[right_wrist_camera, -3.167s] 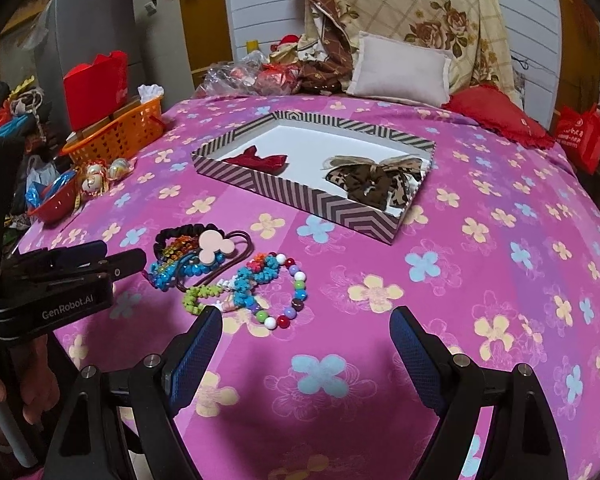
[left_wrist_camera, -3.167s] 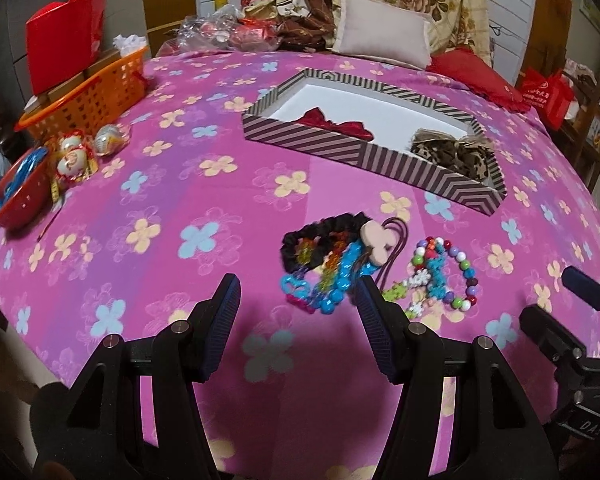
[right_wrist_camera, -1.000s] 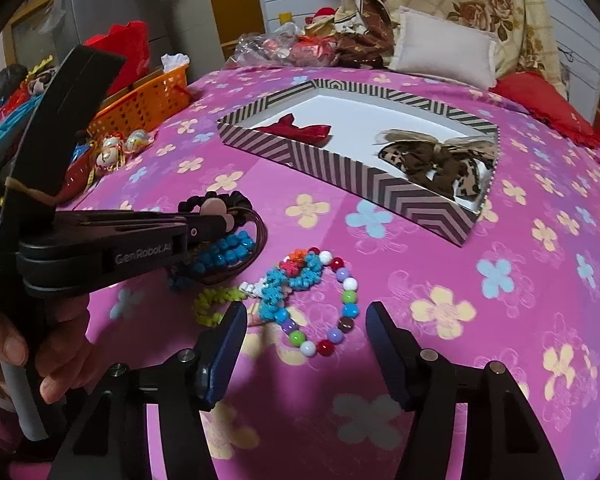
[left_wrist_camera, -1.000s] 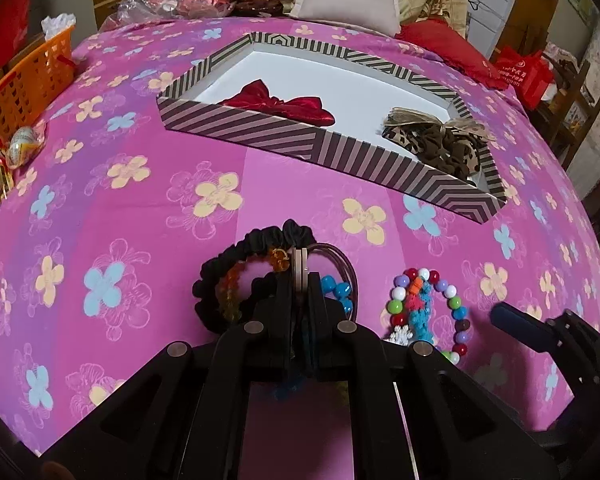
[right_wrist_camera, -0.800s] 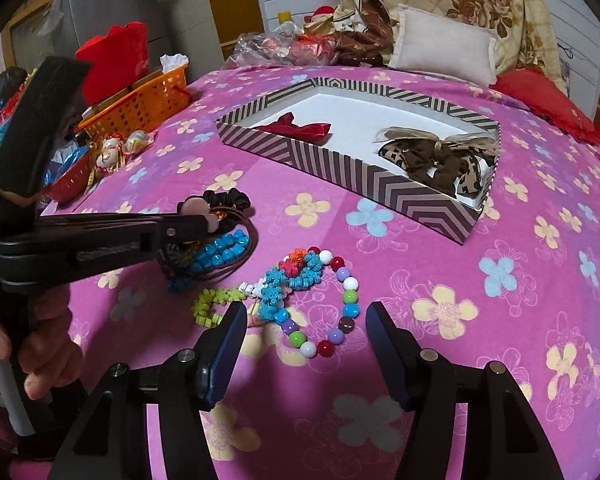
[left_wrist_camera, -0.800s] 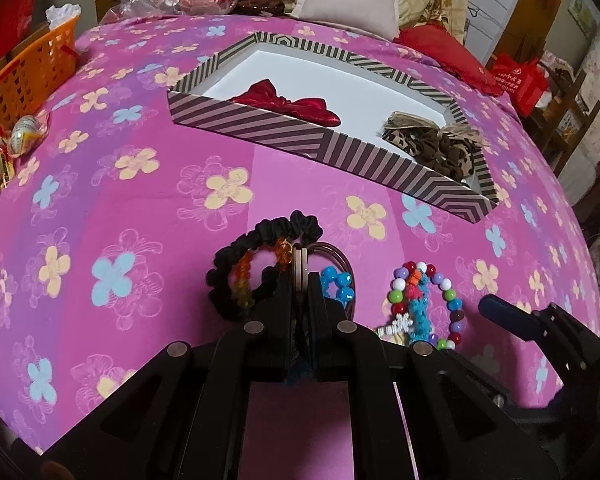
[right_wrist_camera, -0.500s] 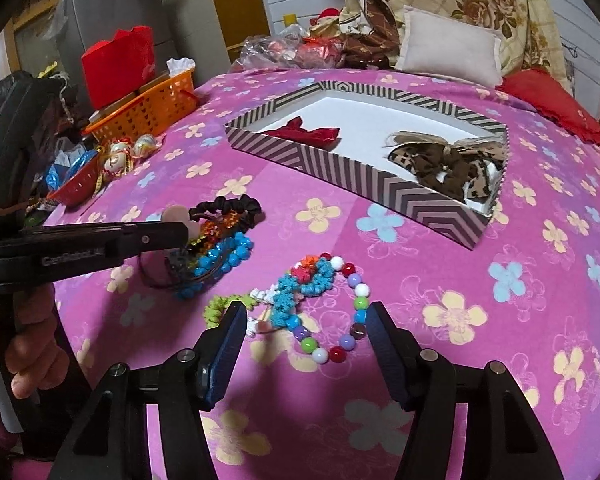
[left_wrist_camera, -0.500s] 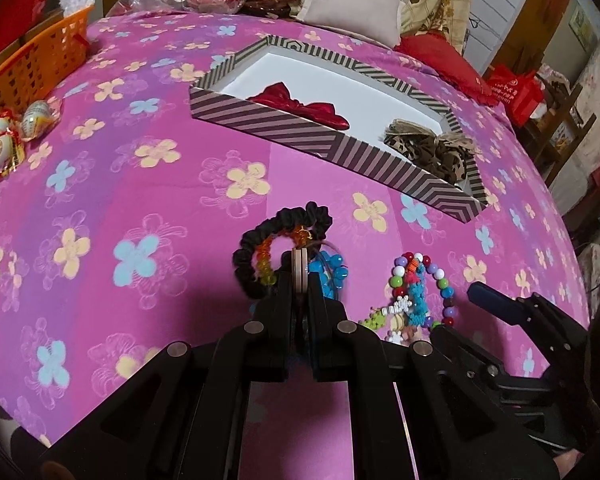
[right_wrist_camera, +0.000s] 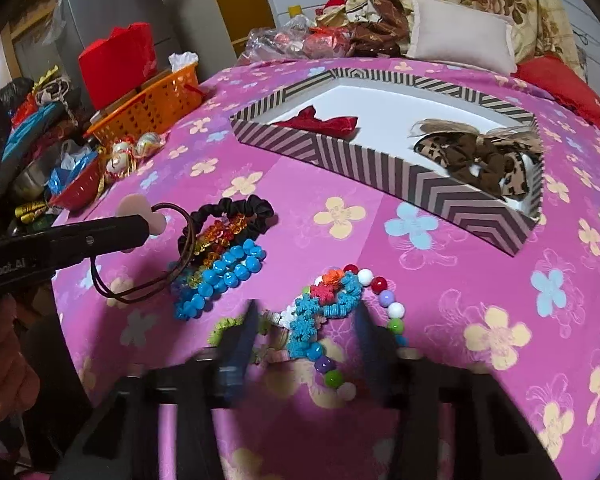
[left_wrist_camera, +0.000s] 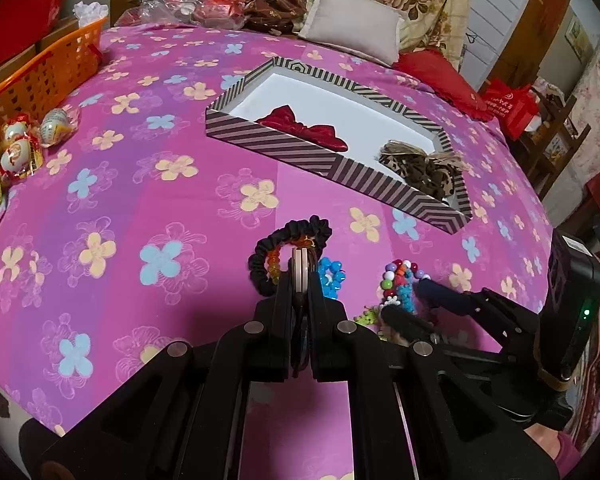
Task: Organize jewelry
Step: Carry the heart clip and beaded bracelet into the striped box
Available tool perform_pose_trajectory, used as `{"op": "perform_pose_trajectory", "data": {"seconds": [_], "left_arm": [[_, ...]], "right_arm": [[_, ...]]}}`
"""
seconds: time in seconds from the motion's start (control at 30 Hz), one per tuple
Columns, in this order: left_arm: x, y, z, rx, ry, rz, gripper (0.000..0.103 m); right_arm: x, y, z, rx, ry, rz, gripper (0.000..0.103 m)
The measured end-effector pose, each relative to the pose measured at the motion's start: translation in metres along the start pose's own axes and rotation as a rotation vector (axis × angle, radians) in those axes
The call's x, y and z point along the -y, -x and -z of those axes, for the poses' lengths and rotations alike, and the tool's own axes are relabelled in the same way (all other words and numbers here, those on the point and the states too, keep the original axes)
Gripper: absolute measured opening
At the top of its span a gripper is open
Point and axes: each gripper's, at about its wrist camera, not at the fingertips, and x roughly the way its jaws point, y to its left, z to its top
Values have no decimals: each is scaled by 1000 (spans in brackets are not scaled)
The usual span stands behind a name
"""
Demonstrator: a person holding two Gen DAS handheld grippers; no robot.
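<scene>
**Q:** Two grippers in play — which is nearer the next pick, and how does it lie?

**A:** R gripper point(right_wrist_camera: 304, 328). Beaded bracelet cluster point(right_wrist_camera: 332, 300) lies on the pink bedspread point(right_wrist_camera: 480, 280), directly fwd of the R fingers and partly between them. Jaws are closing; pads straddle the turquoise flower strand but no firm pinch is visible yet (motion blur on fingers). Cluster's long axis runs roughly along the gripper's pointing line, slanting up-right in the R wrist view, so the jaws close across its narrow dimension.

**Q:** L gripper status?

**A:** L gripper point(left_wrist_camera: 300, 268) is clenched on a pink heart-shaped tag point(right_wrist_camera: 142, 208) w/ a brown cord loop point(right_wrist_camera: 140, 276) hanging from it. Black scrunchie point(right_wrist_camera: 236, 210) and blue bead bracelet point(right_wrist_camera: 220, 276) appear tangled w/ the loop; can't tell whether they are lifted or resting on the spread.

**Q:** Destination bearing?

**A:** Striped box point(right_wrist_camera: 380, 164) sits beyond both grippers, well apart from the cluster, fwd and to the right in the R wrist view. Contents: red bow point(right_wrist_camera: 324, 122) at its left, leopard bow point(right_wrist_camera: 476, 156) at its right; white floor between them is free. Est. next move: lift, then carry fwd over the near wall.

**Q:** Risk?

**A:** Loose strands — green piece point(right_wrist_camera: 224, 326) left of the L-side finger may trail or drop.
</scene>
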Motion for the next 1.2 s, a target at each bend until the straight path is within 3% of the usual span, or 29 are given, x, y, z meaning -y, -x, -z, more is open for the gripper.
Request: {"op": "perform_pose_trajectory", "data": {"seconds": [0.1,0.17,0.53,1.2], "left_arm": [[0,-2,1,-5,2,-3,5],[0,-3,2,-7,3,-6,5],[1,4,1,8,8,-14,5],[12,14,-8,26,4,-20,5]], "right_arm": [[0,0,3,-1,8,-7,15],[0,6,3,9,8,-14,11],[-14,42,-11,98,38,-29,11],[-10,75,-30,166,52,-21,11]]}}
